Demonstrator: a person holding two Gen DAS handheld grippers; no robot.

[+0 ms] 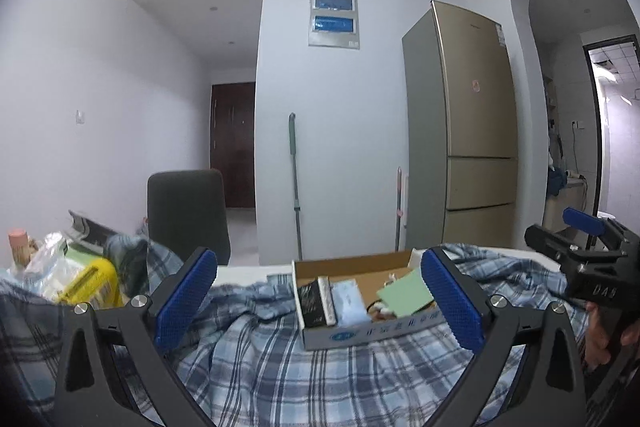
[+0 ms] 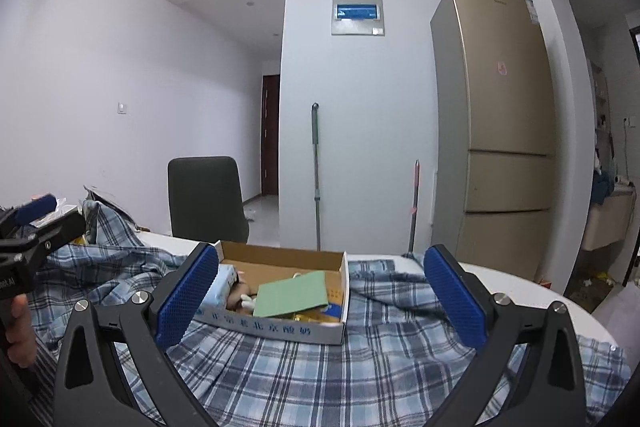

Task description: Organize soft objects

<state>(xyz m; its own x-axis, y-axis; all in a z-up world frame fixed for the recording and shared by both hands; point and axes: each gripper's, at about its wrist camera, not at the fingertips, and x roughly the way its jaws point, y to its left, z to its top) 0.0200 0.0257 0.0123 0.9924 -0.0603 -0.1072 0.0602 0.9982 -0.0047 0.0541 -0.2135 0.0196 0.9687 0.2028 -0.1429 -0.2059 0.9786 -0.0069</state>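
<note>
A rumpled blue-and-white plaid cloth, likely a shirt [image 2: 320, 367], lies spread over most of the white round-edged surface [image 2: 540, 291], bunched into folds toward the left edge and flatter near the front. It looks like the soft thing to be sorted. It lies directly below and ahead of both tools, running broadly from the left edge to the right, so its long axis crosses the line of the fingers rather than following it.

The left gripper [image 1: 320, 301] hovers just above the cloth with its blue ribbed jaws spread wide and nothing between them. The right gripper [image 2: 322, 297] hovers likewise, jaws wide apart and empty. Each is held by a person's hand [image 2: 20, 331], and each tool shows at the edge of the other's view, so they sit side by side near the front edge. Neither seems clearly nearer to the fabric; I'd judge that either could drop onto a fold with a short downward move.

On top of the cloth, toward the middle of the surface, rests a shallow open cardboard box with blue printing on its white side [image 2: 280, 327], holding a pale green card [image 2: 296, 293], a light blue packet and other small items. At the far left edge, packets and a yellow box [image 1: 94, 281] are heaped.
</note>
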